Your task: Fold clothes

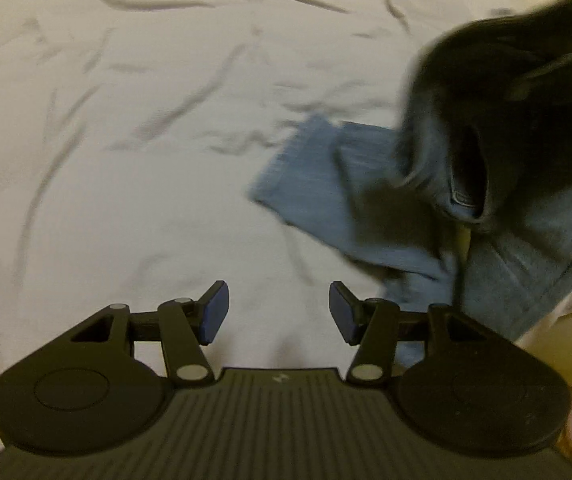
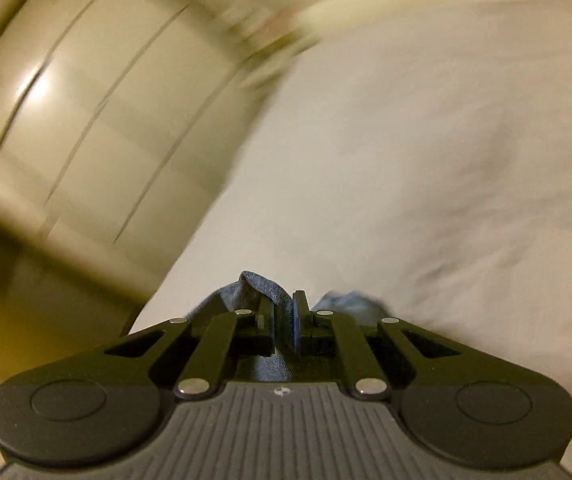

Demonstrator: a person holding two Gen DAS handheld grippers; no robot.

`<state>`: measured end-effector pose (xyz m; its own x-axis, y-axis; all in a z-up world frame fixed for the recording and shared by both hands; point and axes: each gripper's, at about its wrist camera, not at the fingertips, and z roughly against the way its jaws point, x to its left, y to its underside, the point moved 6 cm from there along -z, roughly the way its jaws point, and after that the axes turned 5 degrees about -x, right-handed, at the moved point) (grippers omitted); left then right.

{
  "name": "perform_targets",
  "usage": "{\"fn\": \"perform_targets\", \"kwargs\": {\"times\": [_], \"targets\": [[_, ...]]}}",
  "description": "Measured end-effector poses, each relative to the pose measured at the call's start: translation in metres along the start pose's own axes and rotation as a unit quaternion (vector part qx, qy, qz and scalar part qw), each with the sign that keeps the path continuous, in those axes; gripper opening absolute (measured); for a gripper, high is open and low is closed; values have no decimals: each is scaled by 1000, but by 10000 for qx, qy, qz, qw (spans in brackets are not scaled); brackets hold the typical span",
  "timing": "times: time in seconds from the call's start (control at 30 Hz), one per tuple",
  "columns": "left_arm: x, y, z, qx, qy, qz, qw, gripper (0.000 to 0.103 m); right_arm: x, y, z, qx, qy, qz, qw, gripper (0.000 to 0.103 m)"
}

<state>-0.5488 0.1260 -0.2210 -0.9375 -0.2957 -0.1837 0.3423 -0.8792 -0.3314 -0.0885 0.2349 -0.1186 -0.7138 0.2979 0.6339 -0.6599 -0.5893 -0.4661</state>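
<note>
A blue denim garment [image 1: 486, 168] hangs lifted at the right of the left wrist view, dark and bunched at the top, with one flat end trailing on the white bed sheet [image 1: 145, 140]. My left gripper [image 1: 279, 312] is open and empty, above the sheet to the left of the denim. My right gripper [image 2: 283, 316] is shut on a fold of the blue denim [image 2: 257, 286], which pokes out above its fingertips. Both views are blurred by motion.
The wrinkled white sheet [image 2: 426, 160] fills most of both views. A pale cabinet or wall with panel lines [image 2: 85, 100] stands beyond the bed's edge in the right wrist view. A yellowish floor strip [image 1: 566, 344] shows at the right.
</note>
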Motion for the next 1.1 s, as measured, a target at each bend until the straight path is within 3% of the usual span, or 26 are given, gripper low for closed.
{"fn": "perform_targets", "kwargs": {"times": [0.07,0.13,0.17,0.27,0.37,0.43,0.5,0.6,0.67,0.73,0.8,0.87,0.93,1.03,1.1], "targets": [[-35,3,-7,28,32,-12,10000,50,-62,-37,17,-199,720,-456,9962,9],[-71,6,-14,56,64,-25,10000,51,-124,-72,36,-397,1435,-909,9847,16],[-85,9,-18,75,62,-17,10000,51,-158,-78,38,-232,1911,-906,9771,19],[-122,18,-36,226,12,178,9996,51,-233,-75,35,586,2594,-582,9622,25],[-141,33,-50,401,-73,432,9982,57,-251,-73,9,1063,2450,-148,9636,31],[-135,43,-52,447,-105,808,9957,58,-251,-69,-6,1288,2287,164,9648,47],[-127,53,-54,485,-131,1203,9915,58,-247,-75,-13,1329,2074,462,9681,55],[-116,68,-58,541,-171,1792,9822,58,-246,-84,-27,1496,1668,643,9724,63],[-105,75,-61,518,-87,2360,9703,58,-254,-88,-41,1613,1513,538,9737,63],[-94,83,-66,367,248,3166,9475,58,-264,-92,-53,1716,1386,426,9744,63],[-82,90,-71,200,605,3967,9157,58,-270,-96,-64,1769,1311,334,9749,64],[-69,101,-79,-53,991,4989,8610,58,-275,-99,-78,1809,1255,225,9752,65],[-59,109,-86,-210,1047,5574,8234,58,-277,-103,-91,1826,1182,104,9760,66],[-57,113,-100,-191,1103,5944,7964,58,-280,-107,-109,1840,1059,-61,9772,68],[-60,111,-107,-232,1245,6065,7850,55,-280,-108,-121,1833,956,-144,9783,69]]}}
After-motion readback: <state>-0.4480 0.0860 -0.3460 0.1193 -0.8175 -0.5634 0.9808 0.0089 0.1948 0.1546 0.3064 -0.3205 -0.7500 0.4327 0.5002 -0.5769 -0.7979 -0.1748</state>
